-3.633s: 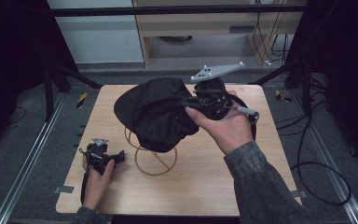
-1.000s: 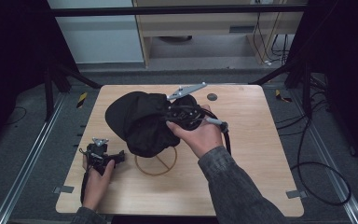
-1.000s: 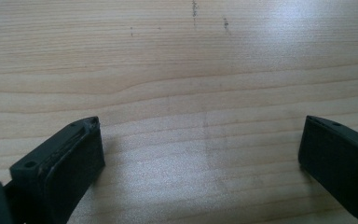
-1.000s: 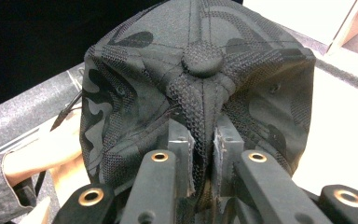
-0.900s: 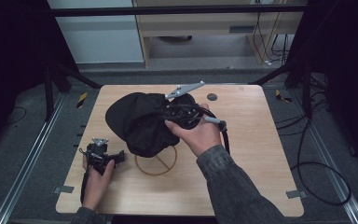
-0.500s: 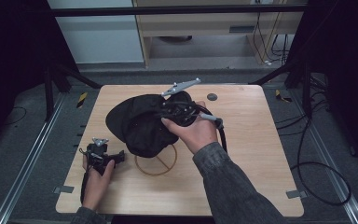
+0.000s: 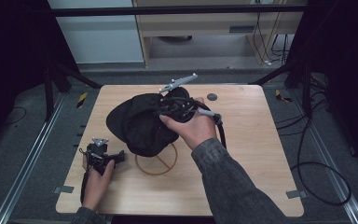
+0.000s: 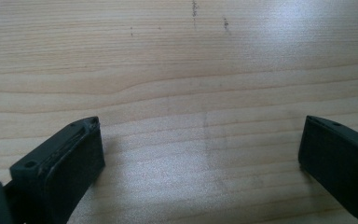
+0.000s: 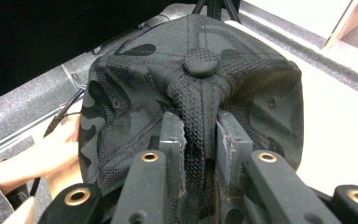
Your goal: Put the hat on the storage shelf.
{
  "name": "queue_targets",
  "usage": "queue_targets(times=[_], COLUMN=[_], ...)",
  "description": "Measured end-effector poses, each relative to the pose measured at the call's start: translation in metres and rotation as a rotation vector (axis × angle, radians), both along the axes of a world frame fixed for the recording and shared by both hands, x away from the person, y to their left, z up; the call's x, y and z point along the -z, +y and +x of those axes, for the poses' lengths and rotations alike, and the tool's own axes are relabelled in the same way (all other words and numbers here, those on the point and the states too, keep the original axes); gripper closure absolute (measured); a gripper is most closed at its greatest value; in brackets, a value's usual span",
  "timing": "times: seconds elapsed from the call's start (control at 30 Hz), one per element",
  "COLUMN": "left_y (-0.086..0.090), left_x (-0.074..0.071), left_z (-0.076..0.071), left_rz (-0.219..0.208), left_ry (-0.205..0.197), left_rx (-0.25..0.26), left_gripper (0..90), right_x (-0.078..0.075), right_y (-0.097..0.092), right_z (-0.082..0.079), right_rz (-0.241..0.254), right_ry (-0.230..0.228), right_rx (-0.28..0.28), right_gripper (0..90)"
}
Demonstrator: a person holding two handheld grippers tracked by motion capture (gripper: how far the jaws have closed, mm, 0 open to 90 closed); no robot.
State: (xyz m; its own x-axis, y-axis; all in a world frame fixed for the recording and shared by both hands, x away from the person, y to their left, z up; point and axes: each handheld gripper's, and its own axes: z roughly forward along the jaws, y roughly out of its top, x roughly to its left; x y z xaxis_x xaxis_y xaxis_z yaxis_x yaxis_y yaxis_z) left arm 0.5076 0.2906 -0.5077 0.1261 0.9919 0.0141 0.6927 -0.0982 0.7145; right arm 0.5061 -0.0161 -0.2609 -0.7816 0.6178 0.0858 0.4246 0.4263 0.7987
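Note:
A black camouflage cap [image 7: 137,125] lies crown-up on the wooden table [image 7: 247,154], over the back of a thin wooden ring [image 7: 157,162]. My right gripper [image 7: 162,110] reaches into it from the right. In the right gripper view a raised fold of the cap [image 9: 196,60] below the top button fills the gap of the right gripper [image 9: 200,126], and both pads touch it. These jaws have just been opening a little. My left gripper [image 7: 117,157] rests near the table's left front edge. In the left gripper view the left gripper [image 8: 200,140] is open over bare wood.
A small dark disc [image 7: 211,97] lies at the back of the table, right of the cap. Cables [image 7: 317,177] trail over the floor on the right. Metal frame rails [image 7: 28,158] run along the table's left side.
My right gripper has moved left and a little lower with the cap, which now sits lower on the table. The left hand and its gripper have stayed in place.

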Motion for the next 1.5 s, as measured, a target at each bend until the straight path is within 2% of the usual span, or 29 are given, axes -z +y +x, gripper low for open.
queue_targets(times=[0.57, 0.97, 1.5], left_y=[0.0, 0.0, 0.0], left_x=[0.0, 0.0, 0.0], left_z=[0.0, 0.0, 0.0], left_rz=[0.0, 0.0, 0.0], left_ry=[0.001, 0.0, 0.0], left_rx=[0.0, 0.0, 0.0], left_gripper=[0.0, 0.0, 0.0], right_x=[-0.003, -0.009, -0.019], right_y=[-0.003, -0.009, -0.036], right_z=[-0.002, -0.011, -0.027], right_rz=[0.013, 0.019, 0.033], right_ry=[-0.001, -0.004, -0.026], right_rx=[0.007, -0.004, 0.002], right_gripper=[54.9, 50.6, 48.8])
